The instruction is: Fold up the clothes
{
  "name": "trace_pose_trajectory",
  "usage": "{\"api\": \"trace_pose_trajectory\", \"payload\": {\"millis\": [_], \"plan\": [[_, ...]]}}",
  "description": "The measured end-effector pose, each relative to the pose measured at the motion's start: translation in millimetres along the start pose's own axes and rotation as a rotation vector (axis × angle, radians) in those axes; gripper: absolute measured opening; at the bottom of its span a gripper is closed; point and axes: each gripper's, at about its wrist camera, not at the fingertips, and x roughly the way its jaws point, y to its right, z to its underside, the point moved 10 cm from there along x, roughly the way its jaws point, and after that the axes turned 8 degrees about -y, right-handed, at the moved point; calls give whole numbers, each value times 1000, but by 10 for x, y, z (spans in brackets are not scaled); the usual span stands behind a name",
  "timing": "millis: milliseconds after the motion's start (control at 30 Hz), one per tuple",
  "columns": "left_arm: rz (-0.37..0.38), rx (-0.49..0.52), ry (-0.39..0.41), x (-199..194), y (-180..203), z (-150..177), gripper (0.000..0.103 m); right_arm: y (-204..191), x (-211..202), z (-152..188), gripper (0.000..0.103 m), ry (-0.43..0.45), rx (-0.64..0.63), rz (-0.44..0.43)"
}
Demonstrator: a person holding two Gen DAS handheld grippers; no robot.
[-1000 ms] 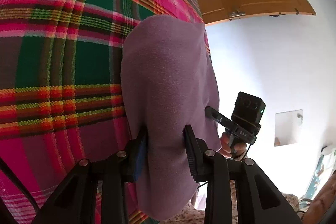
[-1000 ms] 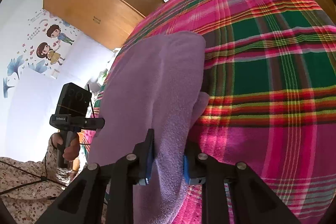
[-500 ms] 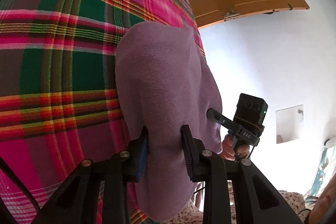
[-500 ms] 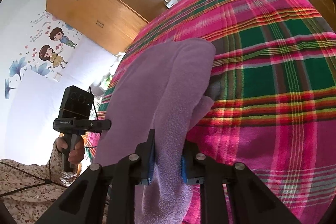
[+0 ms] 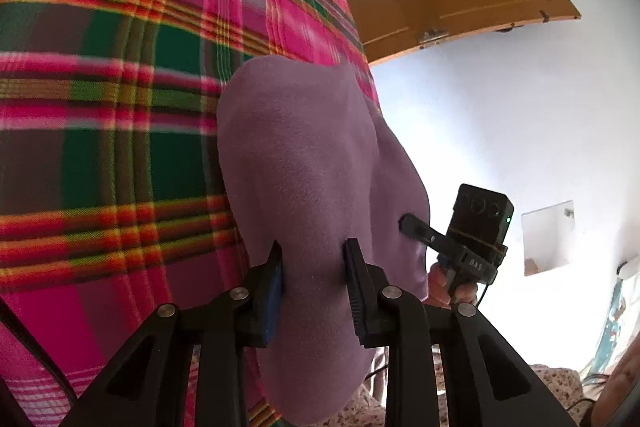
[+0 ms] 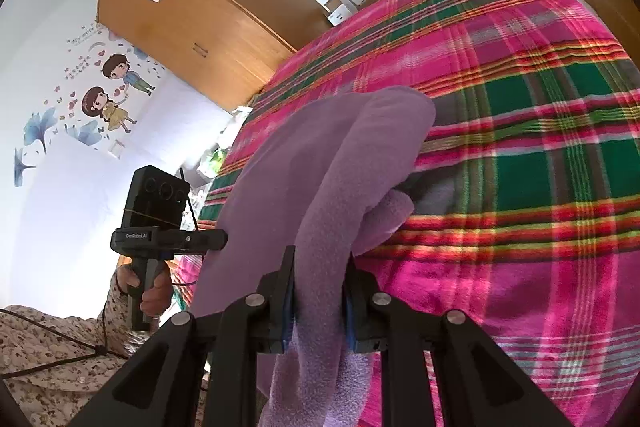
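I am pinching the purple garment (image 5: 304,163) in my left gripper (image 5: 314,283) and right gripper (image 6: 318,291), both clamped on bunched fleece. Its far end is resting on the plaid blanket (image 6: 520,155); folding is looking unfinished.

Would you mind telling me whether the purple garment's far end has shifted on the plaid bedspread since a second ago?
Yes. In the left wrist view, the purple garment has pulled back toward the camera: its far end lay beyond the pink band of the plaid bedspread and now sits nearer.
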Motion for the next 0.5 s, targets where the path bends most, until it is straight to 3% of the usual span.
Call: {"api": "trace_pose_trajectory", "payload": {"millis": [367, 500], "plan": [[-16, -6, 64, -148, -107, -242, 29, -230, 241, -298, 19, -4, -35, -18], [-33, -17, 92, -390, -305, -316, 29, -294, 403, -455, 19, -18, -47, -24]]}}
